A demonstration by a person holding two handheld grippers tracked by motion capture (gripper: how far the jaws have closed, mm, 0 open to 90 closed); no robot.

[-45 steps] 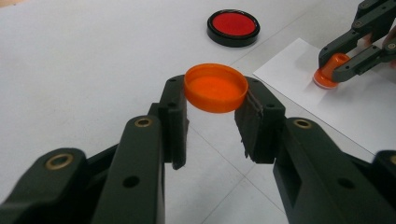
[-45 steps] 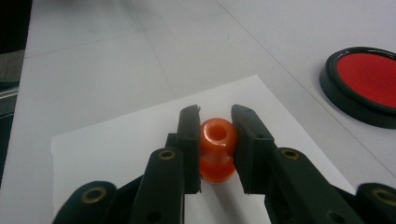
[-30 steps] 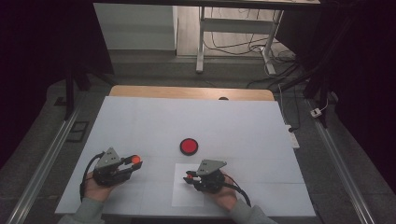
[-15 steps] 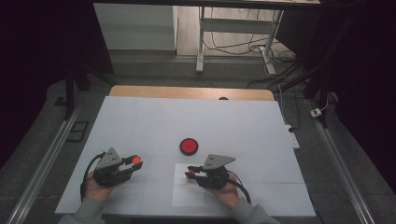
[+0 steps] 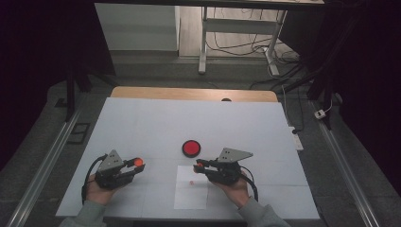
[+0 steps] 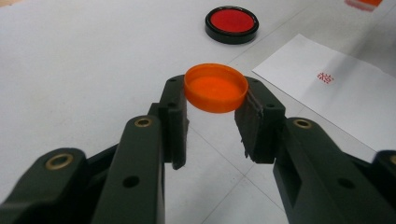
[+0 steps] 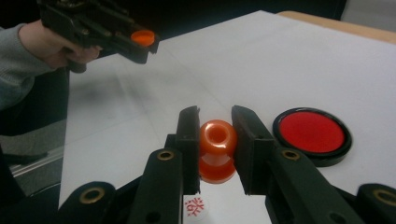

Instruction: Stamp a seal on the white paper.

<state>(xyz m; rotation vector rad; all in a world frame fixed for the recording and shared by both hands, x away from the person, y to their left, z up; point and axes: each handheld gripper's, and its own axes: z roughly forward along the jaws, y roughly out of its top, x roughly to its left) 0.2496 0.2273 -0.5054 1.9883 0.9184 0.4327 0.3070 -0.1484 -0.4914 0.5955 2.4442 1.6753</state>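
Right gripper (image 7: 215, 135) is clamped on the orange stamp (image 7: 217, 150), its jaws pressing the waisted handle from both sides, with the stamp's long axis running roughly along the jaws and the face tipped down and back toward the camera; that face (image 7: 195, 206) peeks out below, white with a red inked character. In the high view the stamp (image 5: 199, 165) is held just above the upper edge of the white paper (image 5: 191, 195), which already carries one small red mark (image 5: 191, 182), and the red ink pad (image 5: 191, 148) lies on the table a little ahead and to the left of the stamp tip, near but apart from it. Left gripper (image 6: 214, 107) is closed on the orange cap (image 6: 215, 87), gripping its rim from two sides with the open hollow facing up, and it is held above the table (image 5: 142, 123) well to the left of the paper. From the left gripper the stamp lies off to the right, across the paper's near corner, so I judge the coming move to be a bringing-together of the two along that left-right line: the cap's hollow and the stamp's inked face must turn to meet each other.
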